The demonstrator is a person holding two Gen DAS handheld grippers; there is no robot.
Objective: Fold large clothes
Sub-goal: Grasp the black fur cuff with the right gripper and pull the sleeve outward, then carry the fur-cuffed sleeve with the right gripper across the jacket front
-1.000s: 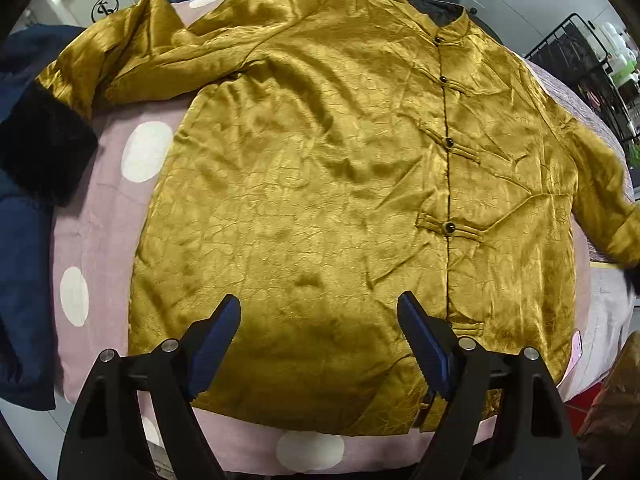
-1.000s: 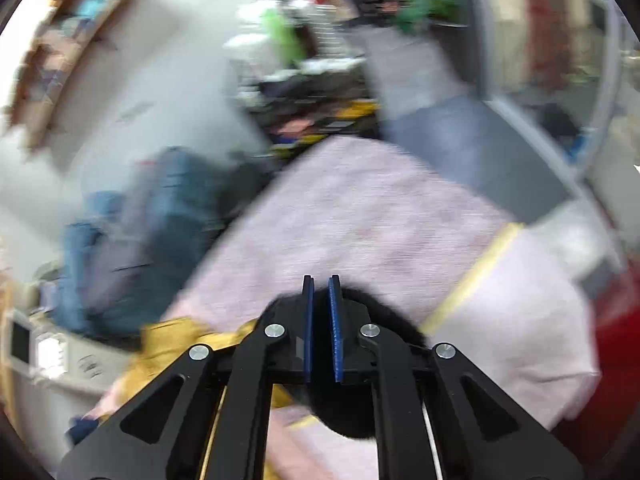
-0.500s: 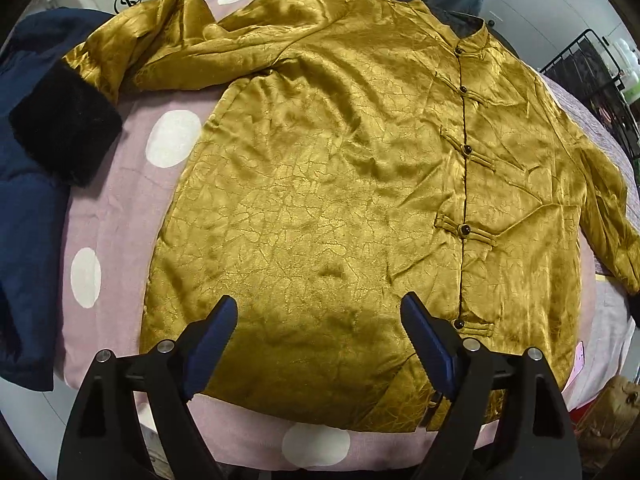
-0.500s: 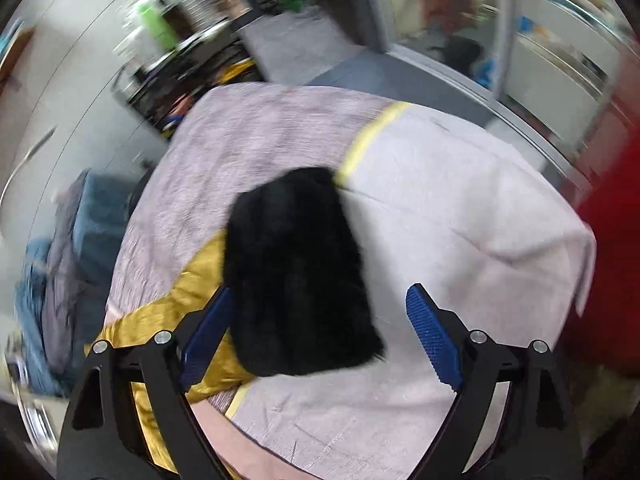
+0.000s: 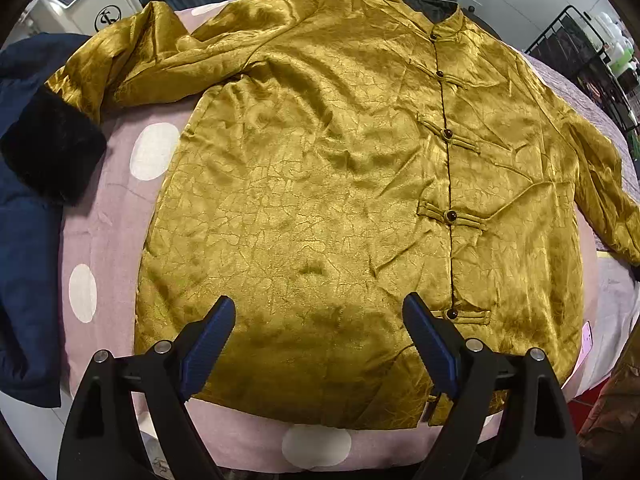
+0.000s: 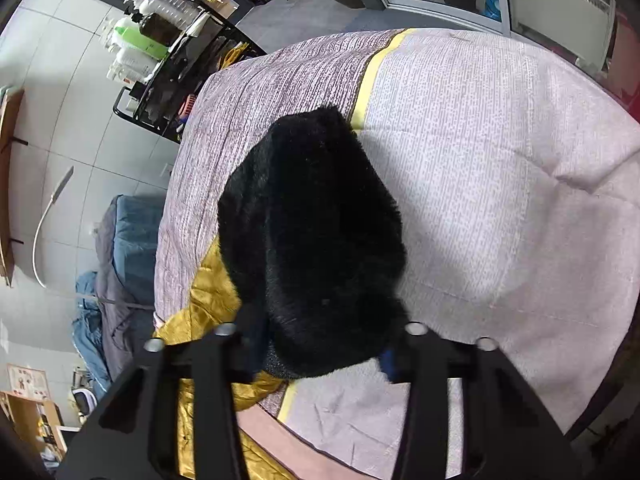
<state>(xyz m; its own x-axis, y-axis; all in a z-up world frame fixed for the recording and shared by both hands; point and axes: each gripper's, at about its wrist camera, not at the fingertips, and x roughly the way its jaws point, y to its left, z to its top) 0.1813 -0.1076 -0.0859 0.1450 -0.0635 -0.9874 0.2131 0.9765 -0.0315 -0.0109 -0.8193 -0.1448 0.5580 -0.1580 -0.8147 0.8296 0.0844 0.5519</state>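
Gold jacket (image 5: 320, 184) flat on bed (image 5: 108, 216). Left tongs (image 5: 318, 340) apart above hem. Right tongs (image 6: 324, 344) closing around black fur cuff (image 6: 316, 240).

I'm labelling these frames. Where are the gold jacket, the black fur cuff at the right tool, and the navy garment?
gold jacket (image 5: 320, 184), left wrist view, chest panel.
black fur cuff (image 6: 316, 232), right wrist view, middle of the fur.
navy garment (image 5: 28, 248), left wrist view, its body.

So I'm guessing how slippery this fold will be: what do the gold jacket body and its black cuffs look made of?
The gold jacket looks like satin or silk brocade: glossy sheen, woven crackle pattern, soft creases, so probably slippery. The black cuff looks like plush faux fur: matte, fuzzy edges. The right claw is closing around it. Actual fibre can't be confirmed.
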